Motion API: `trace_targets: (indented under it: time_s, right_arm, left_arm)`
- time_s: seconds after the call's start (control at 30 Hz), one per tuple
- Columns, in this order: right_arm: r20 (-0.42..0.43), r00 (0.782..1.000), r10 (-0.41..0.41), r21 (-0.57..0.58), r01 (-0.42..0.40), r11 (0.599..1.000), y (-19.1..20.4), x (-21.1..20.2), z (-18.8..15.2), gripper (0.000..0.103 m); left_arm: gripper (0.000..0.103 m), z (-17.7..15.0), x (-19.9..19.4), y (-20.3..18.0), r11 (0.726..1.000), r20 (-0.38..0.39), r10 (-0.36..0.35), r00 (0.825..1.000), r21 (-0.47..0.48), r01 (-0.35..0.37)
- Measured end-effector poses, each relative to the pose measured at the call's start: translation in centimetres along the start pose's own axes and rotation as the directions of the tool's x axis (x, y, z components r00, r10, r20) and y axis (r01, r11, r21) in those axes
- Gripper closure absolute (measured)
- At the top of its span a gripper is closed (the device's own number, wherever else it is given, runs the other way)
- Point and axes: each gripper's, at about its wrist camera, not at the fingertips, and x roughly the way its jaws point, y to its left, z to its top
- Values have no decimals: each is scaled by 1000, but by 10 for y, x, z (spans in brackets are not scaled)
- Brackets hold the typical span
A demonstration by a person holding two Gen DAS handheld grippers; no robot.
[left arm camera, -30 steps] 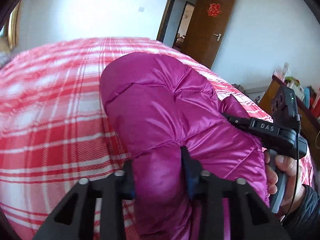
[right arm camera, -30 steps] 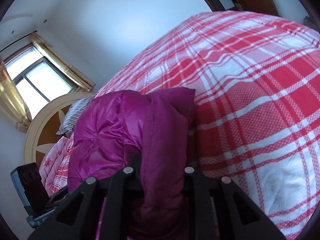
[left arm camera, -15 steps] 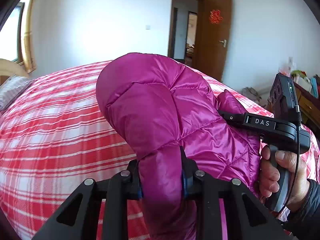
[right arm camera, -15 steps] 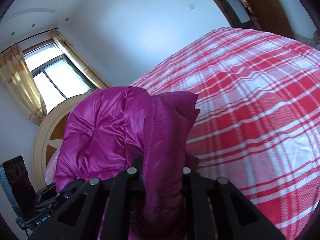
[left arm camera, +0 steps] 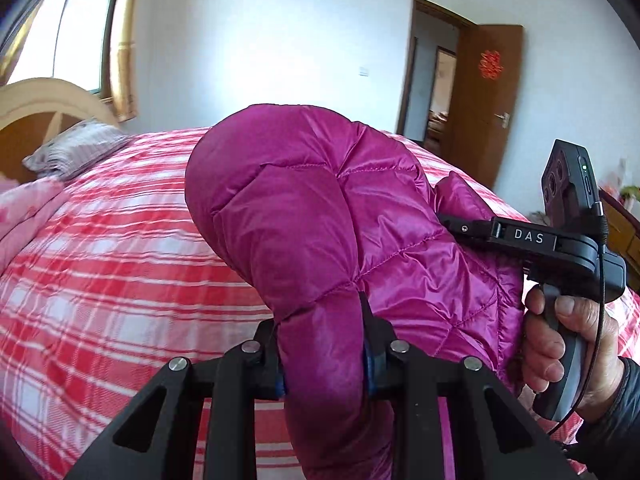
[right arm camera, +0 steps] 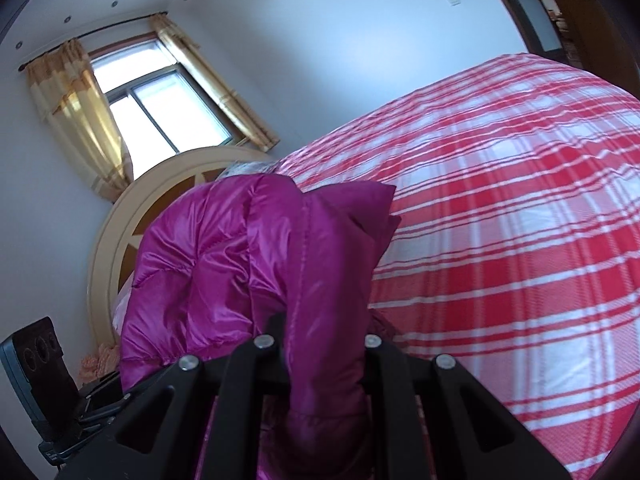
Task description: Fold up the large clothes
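Right now your left hand-held gripper (left arm camera: 322, 354) is clamped on a thick fold of the magenta down jacket (left arm camera: 304, 216), whose padding swallows the fingertips. Your right hand-held gripper (right arm camera: 326, 344) pinches another bunched edge of the jacket (right arm camera: 224, 264), its fingertips hidden too. The jacket hangs raised between both tools above the red plaid bed (left arm camera: 104, 280), its lower end cut off by the frame. Your right hand (left arm camera: 568, 344) shows only partly behind the fabric.
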Motion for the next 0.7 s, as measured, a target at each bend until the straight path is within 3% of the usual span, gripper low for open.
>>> trace_targets:
  time_s: [0.43,0.7]
  right_arm:
    - [-164,983,88,-118,-108,987,96,113,-9,88]
    - [-265,960,95,-135,-134,982,122,172,-33,88]
  left_arm:
    - [75,-24,-15,111,976,-20,154,988,-154,-155]
    - [75,-50,-4,161,950,-84,197,977,-229,-211]
